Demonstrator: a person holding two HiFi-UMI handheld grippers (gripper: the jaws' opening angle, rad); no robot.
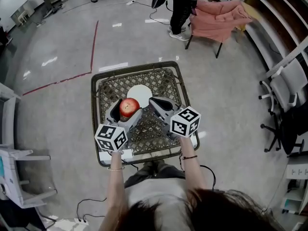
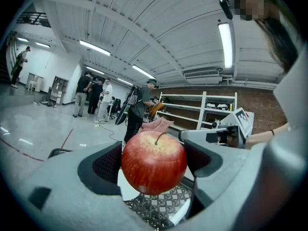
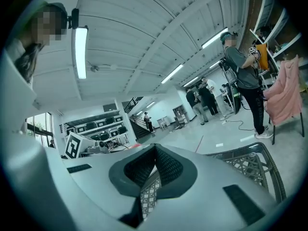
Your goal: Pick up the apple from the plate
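Note:
A red apple [image 1: 129, 107] is clamped between the jaws of my left gripper [image 1: 128, 110], which is shut on it. In the left gripper view the apple [image 2: 154, 162] fills the gap between both pads, stem up, clear of the white plate [image 2: 126, 190] below. The plate [image 1: 142, 93] lies bare on the dark wicker table [image 1: 134, 67], just beyond the apple. My right gripper [image 1: 154, 102] hovers beside the apple on its right. Its jaws meet at the tips [image 3: 154, 149] with nothing between them.
A chair draped with pink cloth [image 1: 219, 18] and a standing person [image 1: 180, 6] are beyond the table. Office chairs [image 1: 284, 97] stand at the right, white equipment [image 1: 12, 177] at the left. A red line [image 1: 94, 42] runs across the grey floor.

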